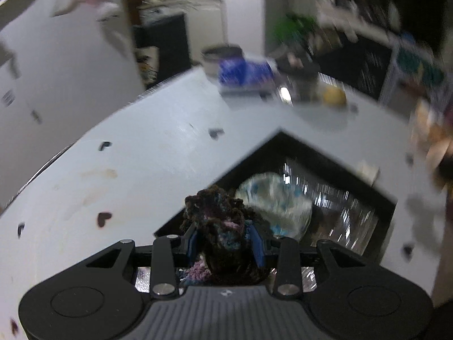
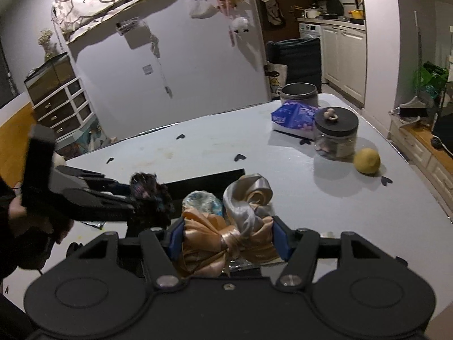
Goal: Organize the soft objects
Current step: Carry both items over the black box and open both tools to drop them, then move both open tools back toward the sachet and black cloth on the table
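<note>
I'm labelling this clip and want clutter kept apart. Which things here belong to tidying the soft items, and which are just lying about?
Part of the job:
- dark knitted piece, clamped in the left tool
- satin bow, clamped in the right tool
- pale blue-spotted soft item
- black tray

Lying about:
- lemon
- lidded jar
- blue packet
- grey pot

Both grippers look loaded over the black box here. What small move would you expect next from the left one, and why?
Probably a short lowering into the black box, then opening. The left gripper is shut on the dark knitted piece, held just above the box's near corner, where a pale blue-spotted item already lies. The right gripper is shut on the peach satin bow, so it likely follows.
</note>
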